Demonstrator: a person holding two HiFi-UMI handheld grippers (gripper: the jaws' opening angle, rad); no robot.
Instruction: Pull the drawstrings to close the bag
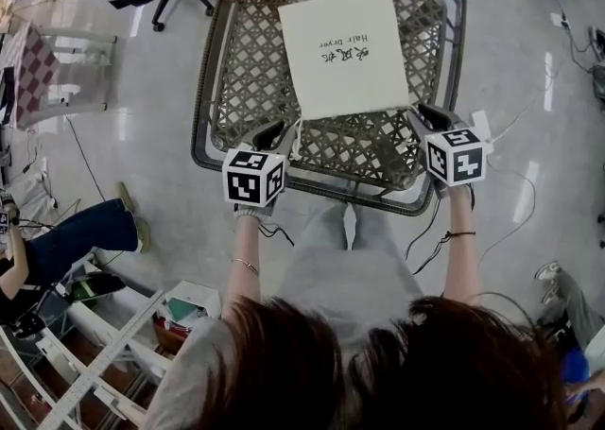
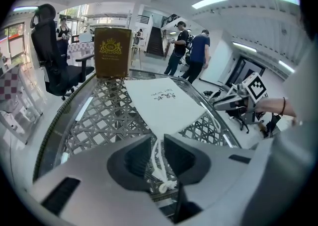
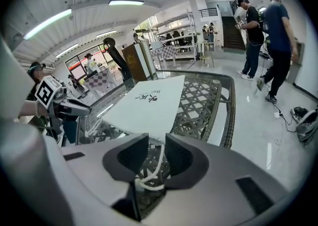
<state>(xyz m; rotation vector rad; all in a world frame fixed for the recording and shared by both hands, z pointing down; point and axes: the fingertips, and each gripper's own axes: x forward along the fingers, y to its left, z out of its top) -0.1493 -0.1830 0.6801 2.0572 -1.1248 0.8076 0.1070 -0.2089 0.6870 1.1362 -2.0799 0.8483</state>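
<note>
We found the white square fabric bag [image 1: 345, 52] lying flat on the dark woven lattice table [image 1: 203, 88], its mouth edge towards the person. The left gripper [image 2: 157, 145] sat at the bag's near left corner and the right gripper [image 3: 156, 150] at its near right corner. The left gripper's jaws stood slightly apart, and the white left drawstring [image 2: 158, 163] ran loose through the gap, with its knotted end lying behind the pads. The right gripper's jaws were spread wider, with the white right drawstring [image 3: 158, 163] looped slack between them, unpinched. From the head view the marker cubes covered most of both jaws. In each gripper view the jaws hid the bag's nearest edge, so we couldn't make out where the cords entered the hem.
</note>
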